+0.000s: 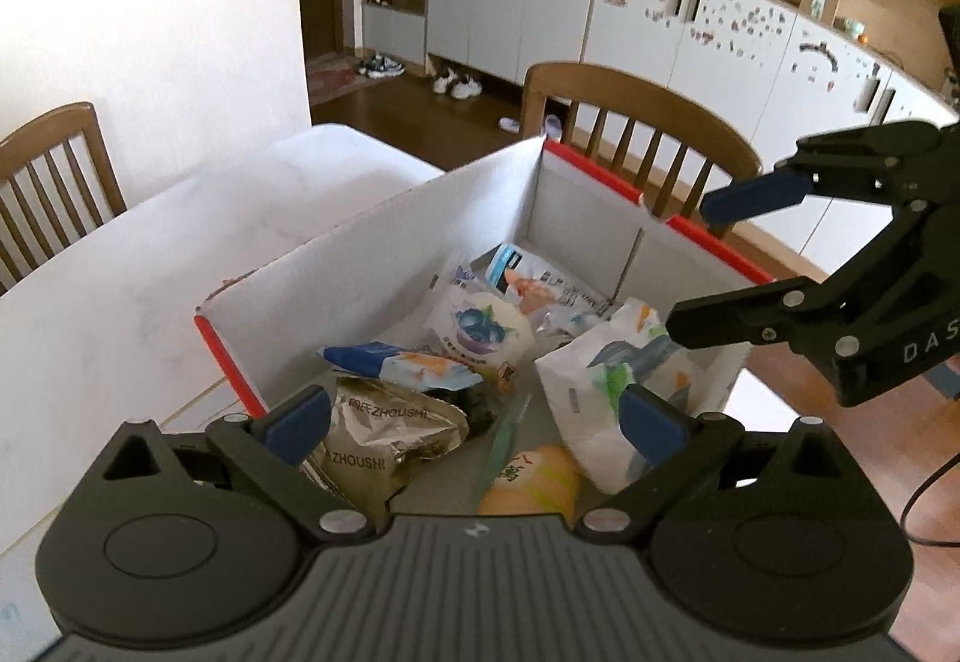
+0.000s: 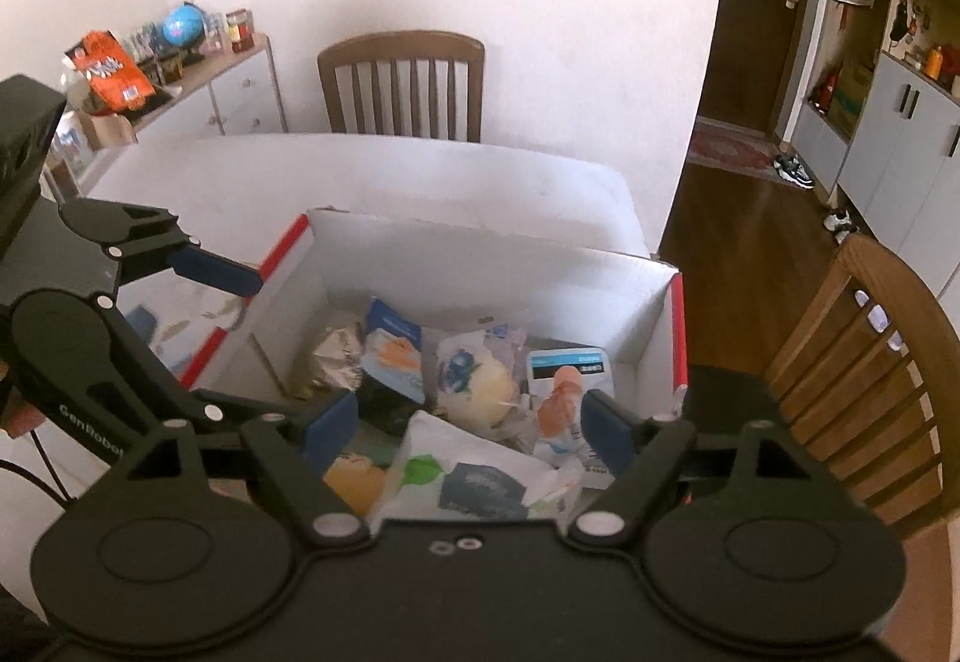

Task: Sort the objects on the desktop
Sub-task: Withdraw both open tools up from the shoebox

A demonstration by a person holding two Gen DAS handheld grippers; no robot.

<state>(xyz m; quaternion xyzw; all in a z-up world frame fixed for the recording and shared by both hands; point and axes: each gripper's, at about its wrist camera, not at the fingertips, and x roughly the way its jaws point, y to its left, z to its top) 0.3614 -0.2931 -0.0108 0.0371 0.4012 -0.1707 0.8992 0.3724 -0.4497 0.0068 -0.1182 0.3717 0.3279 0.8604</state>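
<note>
A white cardboard box with red edges sits on the desk, holding snack packets: a silver foil bag, a blueberry bun and a white tissue pack. Left tool and right tool hover above them, both released, grasping nothing.

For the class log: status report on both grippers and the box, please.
Left gripper open, empty. Right gripper open, empty, above box. Snack packets inside. Nothing blocking.
</note>
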